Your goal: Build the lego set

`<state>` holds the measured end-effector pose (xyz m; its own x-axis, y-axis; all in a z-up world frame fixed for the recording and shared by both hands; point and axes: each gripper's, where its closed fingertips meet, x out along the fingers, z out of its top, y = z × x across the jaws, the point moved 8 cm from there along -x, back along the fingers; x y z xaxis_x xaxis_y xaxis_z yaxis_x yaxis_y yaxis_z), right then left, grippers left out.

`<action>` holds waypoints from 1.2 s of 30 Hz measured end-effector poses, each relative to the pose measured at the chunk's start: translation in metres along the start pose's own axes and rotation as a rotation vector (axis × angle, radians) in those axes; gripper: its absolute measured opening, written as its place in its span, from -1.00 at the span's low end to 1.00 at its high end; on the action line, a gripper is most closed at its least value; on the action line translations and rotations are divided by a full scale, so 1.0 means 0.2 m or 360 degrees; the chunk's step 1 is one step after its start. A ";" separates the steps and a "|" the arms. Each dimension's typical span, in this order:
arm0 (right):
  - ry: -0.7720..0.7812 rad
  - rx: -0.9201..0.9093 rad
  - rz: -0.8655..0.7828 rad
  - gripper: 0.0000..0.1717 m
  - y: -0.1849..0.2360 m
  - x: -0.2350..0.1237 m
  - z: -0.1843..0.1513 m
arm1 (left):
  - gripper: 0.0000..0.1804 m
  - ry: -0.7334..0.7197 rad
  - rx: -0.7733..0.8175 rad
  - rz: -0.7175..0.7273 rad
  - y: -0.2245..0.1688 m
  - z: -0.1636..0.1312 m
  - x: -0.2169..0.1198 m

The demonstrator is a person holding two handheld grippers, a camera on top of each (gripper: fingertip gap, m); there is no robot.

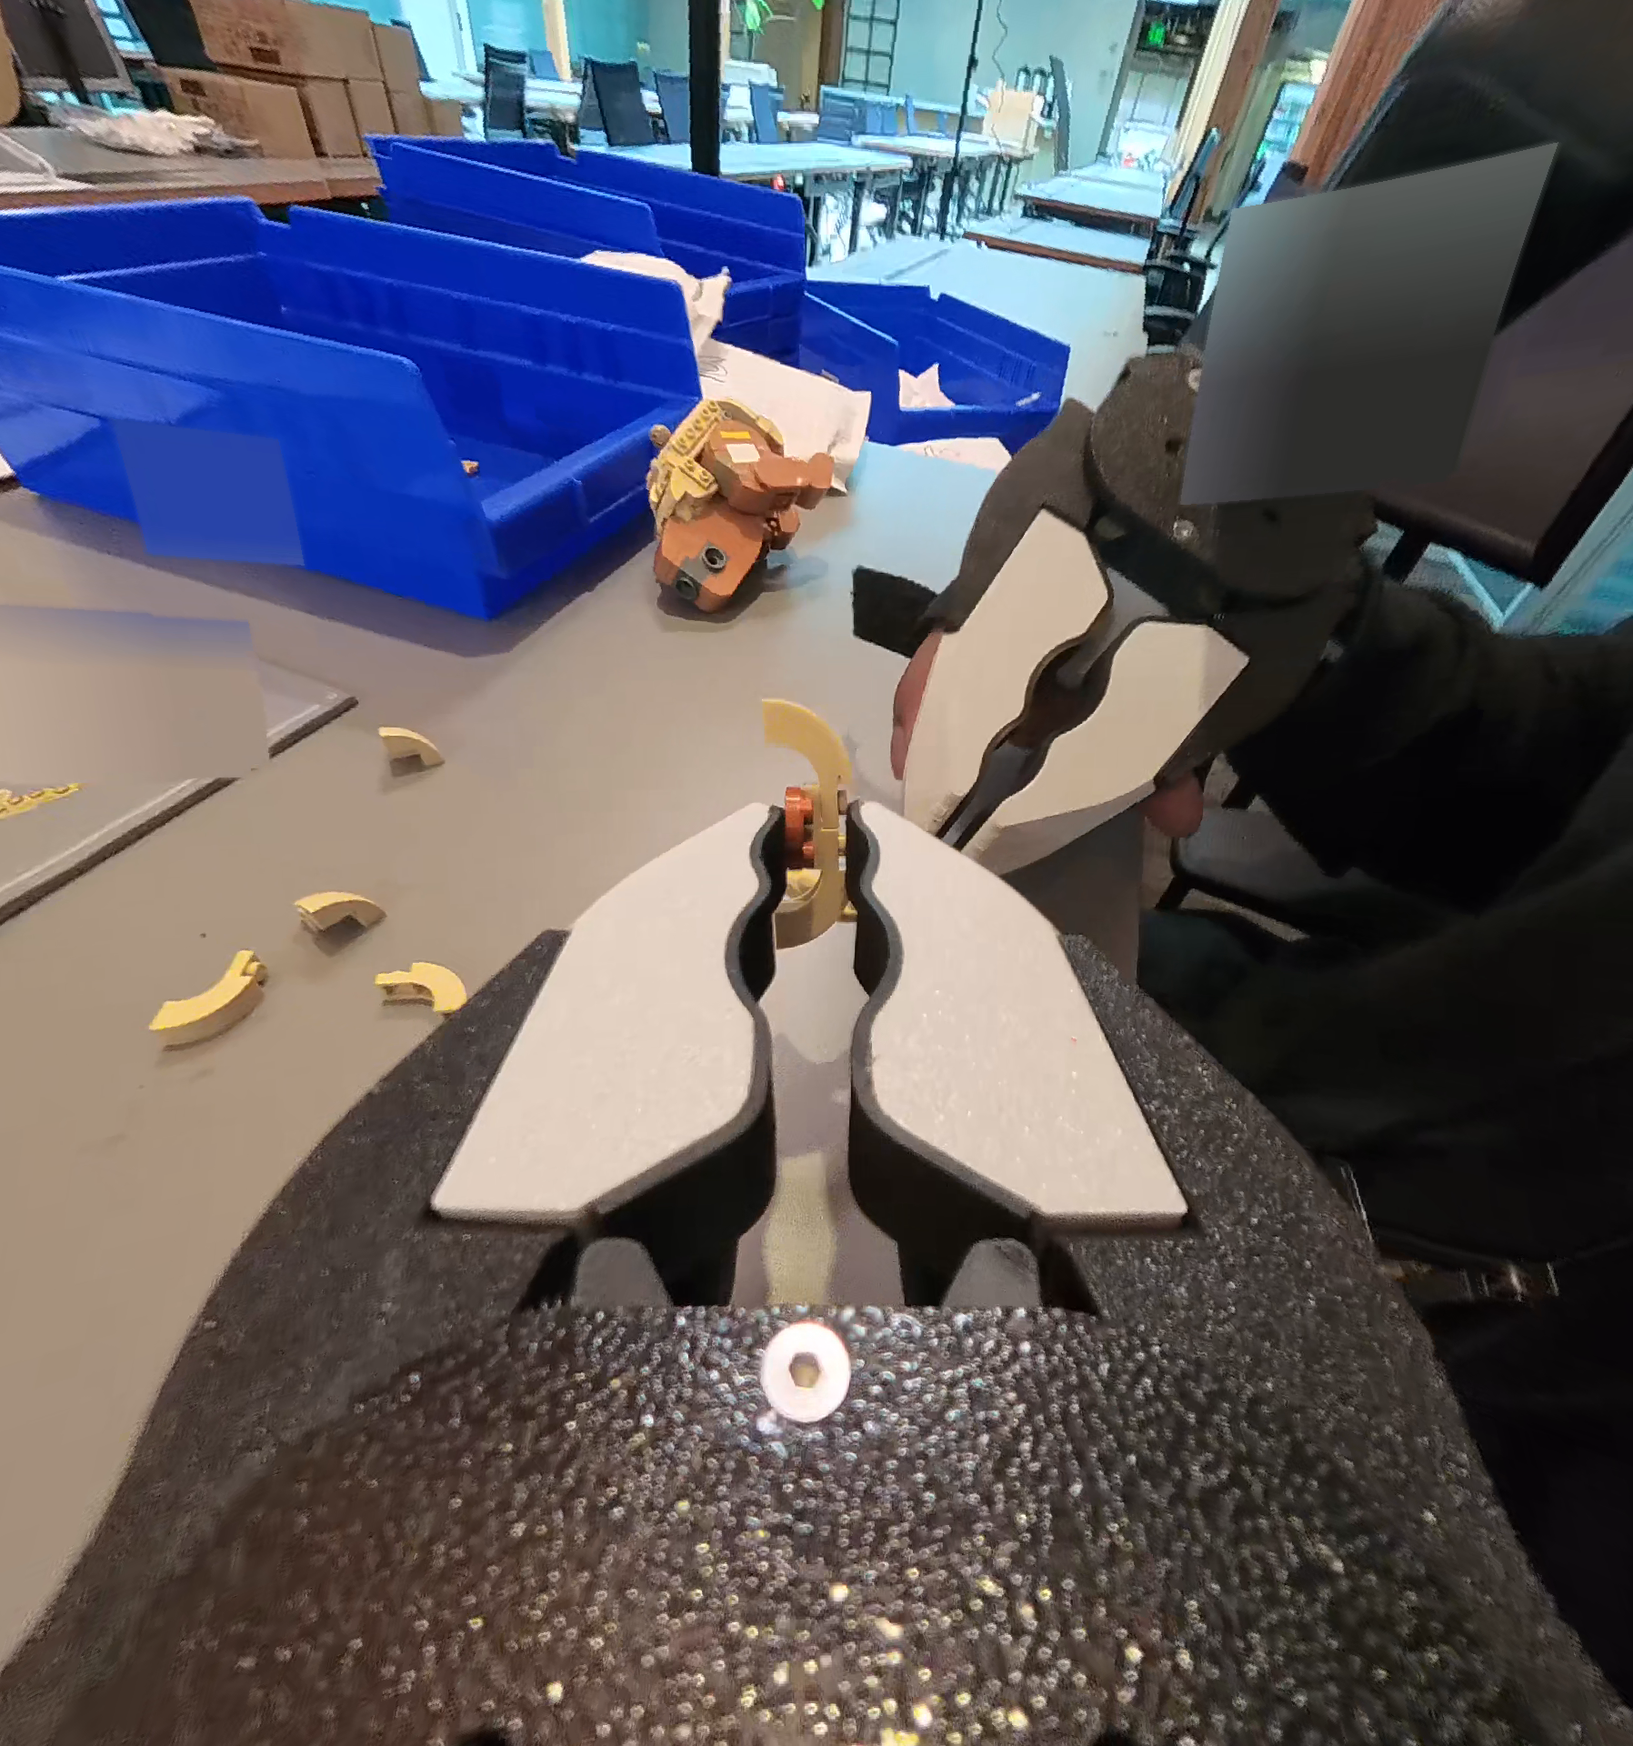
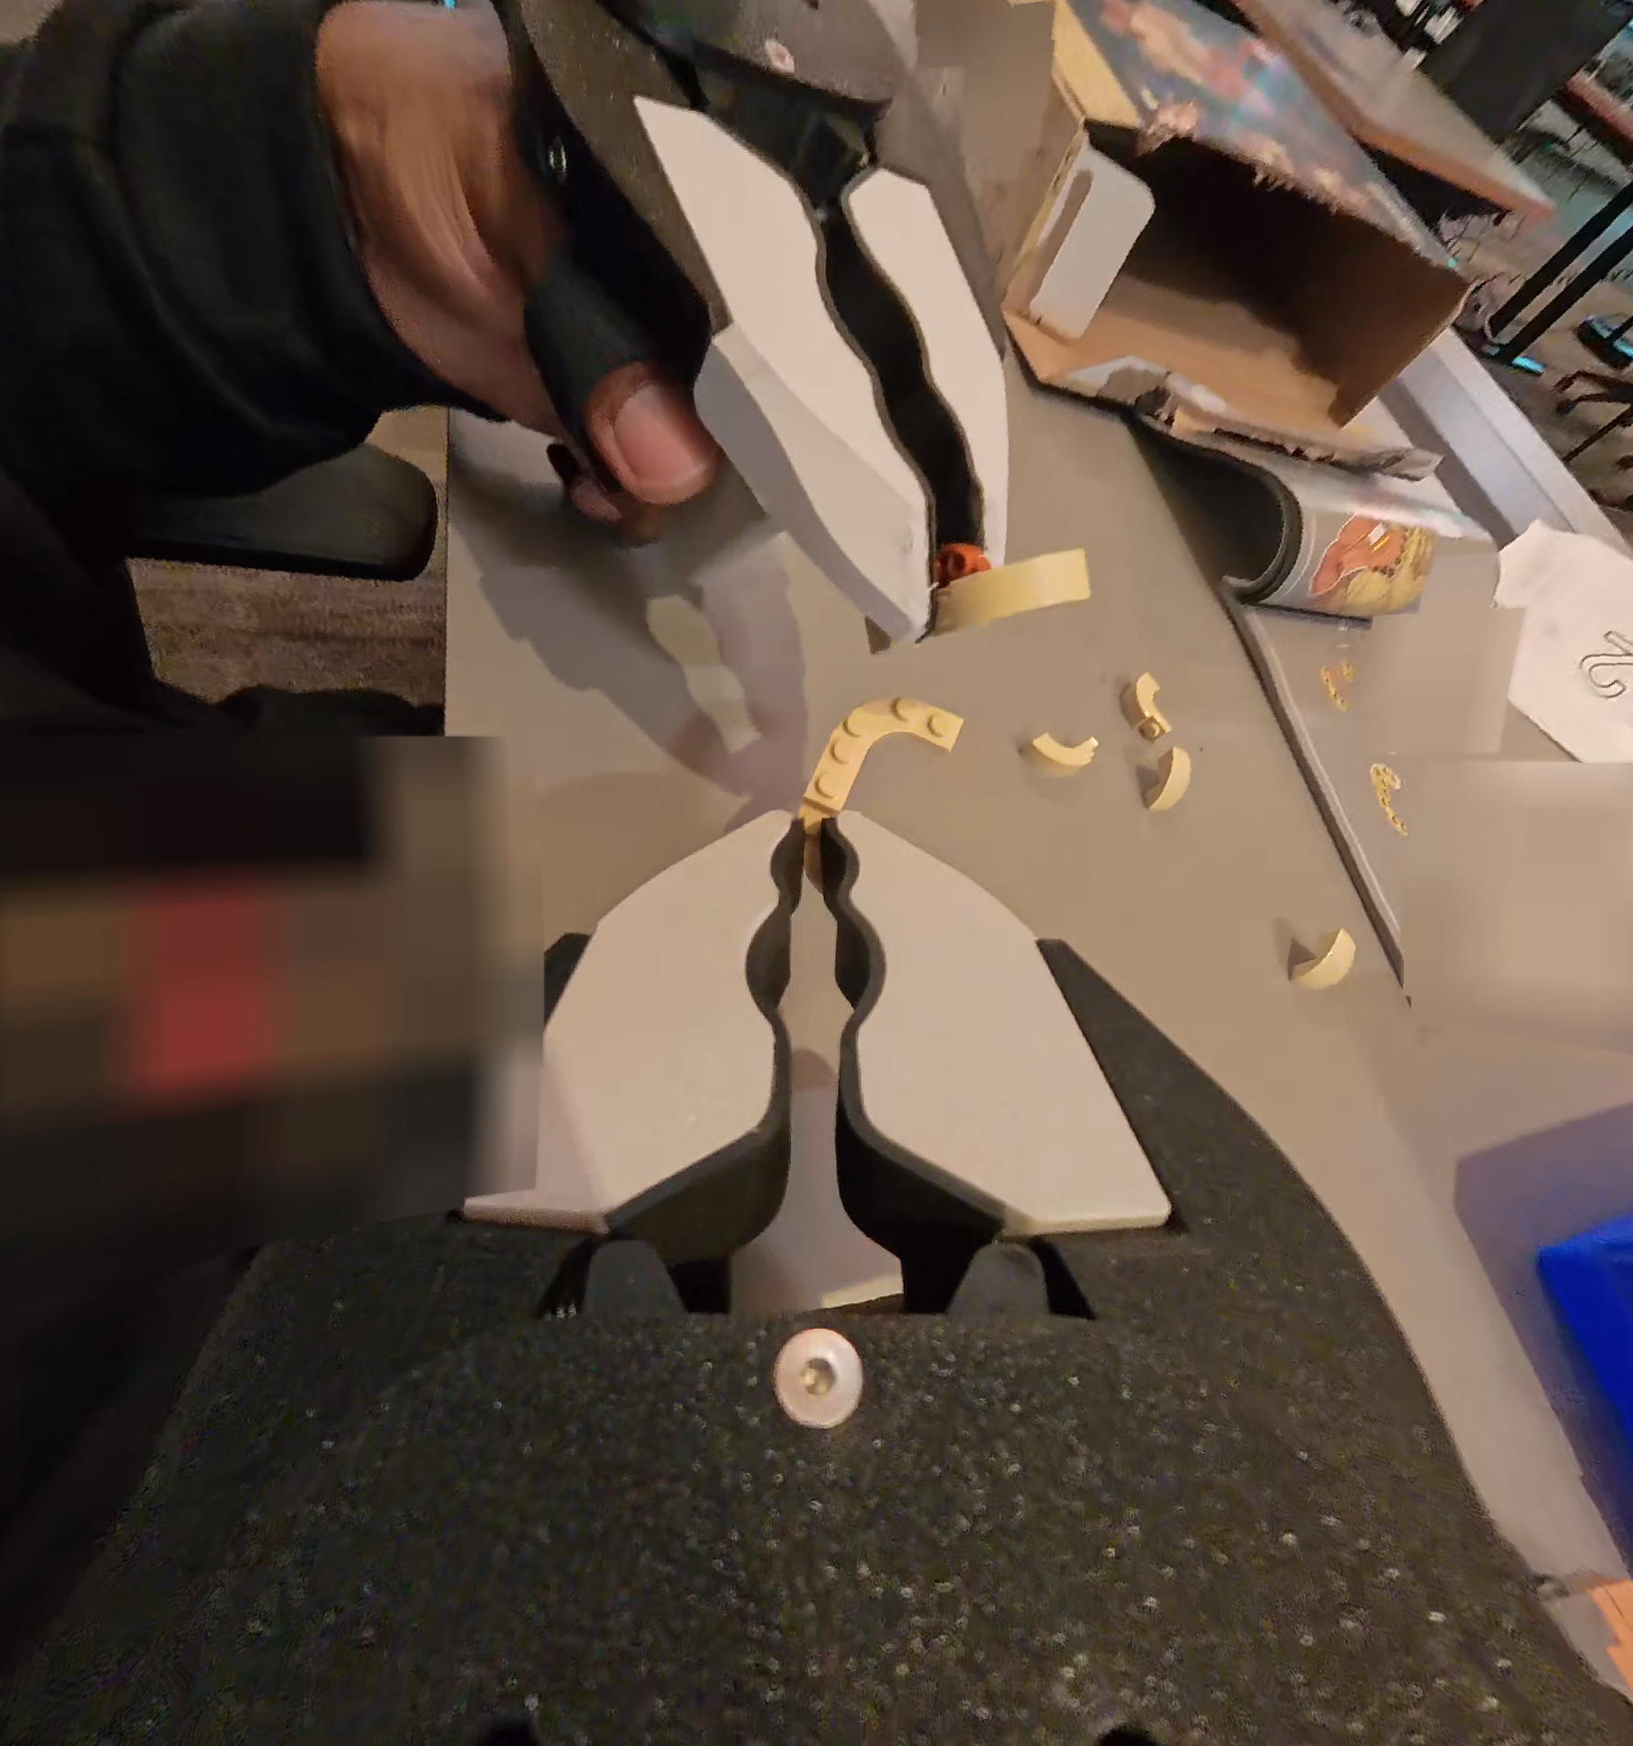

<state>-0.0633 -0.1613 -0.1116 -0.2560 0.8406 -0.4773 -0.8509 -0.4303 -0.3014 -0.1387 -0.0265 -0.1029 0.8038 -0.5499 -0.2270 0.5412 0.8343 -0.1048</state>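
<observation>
The left gripper [image 1: 805,831] is clamped on a small brick assembly [image 1: 817,850], tan arch with a brown round piece, held above the desk [image 1: 510,756]. The right gripper [image 2: 811,831] pinches one end of a thin tan curved plate [image 2: 874,756], its pads pressing on it. Both pieces look light, stiff and slick, best taken by their flat faces. Loose tan arch pieces [image 1: 321,945] lie scattered toward the desk's left side; blue bins [image 1: 321,378] and a brown brick model [image 1: 737,510] stand beyond, a torn cardboard box [image 2: 1219,283] near the far edge.
</observation>
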 end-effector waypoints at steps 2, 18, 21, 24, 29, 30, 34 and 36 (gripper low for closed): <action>-0.0067 0.0028 -0.0032 -0.97 -0.01 0.00 0.01 | -0.88 -0.0090 -0.0037 0.0013 0.00 0.01 -0.01; 0.0029 0.0267 -0.0142 -0.93 -0.09 0.01 -0.09 | -0.88 -0.0748 -0.0587 -0.0215 0.06 0.05 -0.11; 0.0190 0.0219 -0.0053 -0.83 -0.07 0.07 -0.10 | -0.88 -0.0633 -0.0476 -0.0149 0.04 0.04 -0.11; 0.0190 0.0208 0.0028 -0.77 -0.07 0.15 -0.06 | -0.88 -0.0612 -0.0488 -0.0178 0.04 0.04 -0.12; 0.0356 0.0339 0.0108 -0.55 -0.09 0.29 0.00 | -0.88 -0.0678 -0.0537 -0.0262 0.05 0.04 -0.15; 0.0429 0.0366 0.0122 -0.54 -0.09 0.32 0.00 | -0.88 -0.0680 -0.0517 -0.0273 0.05 0.04 -0.15; 0.0563 0.0363 0.0130 -0.90 -0.07 0.36 0.01 | -0.88 -0.0684 -0.0408 -0.0325 0.02 0.04 -0.17; 0.0567 0.0347 0.0111 -0.91 -0.06 0.36 0.01 | -0.88 -0.0723 -0.0382 -0.0382 0.01 0.04 -0.19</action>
<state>-0.0712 -0.0955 -0.1406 -0.1744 0.6294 -0.7572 -0.9240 -0.3703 -0.0950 -0.1659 -0.0049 -0.0861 0.7194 -0.6423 0.2644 0.6932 0.6402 -0.3311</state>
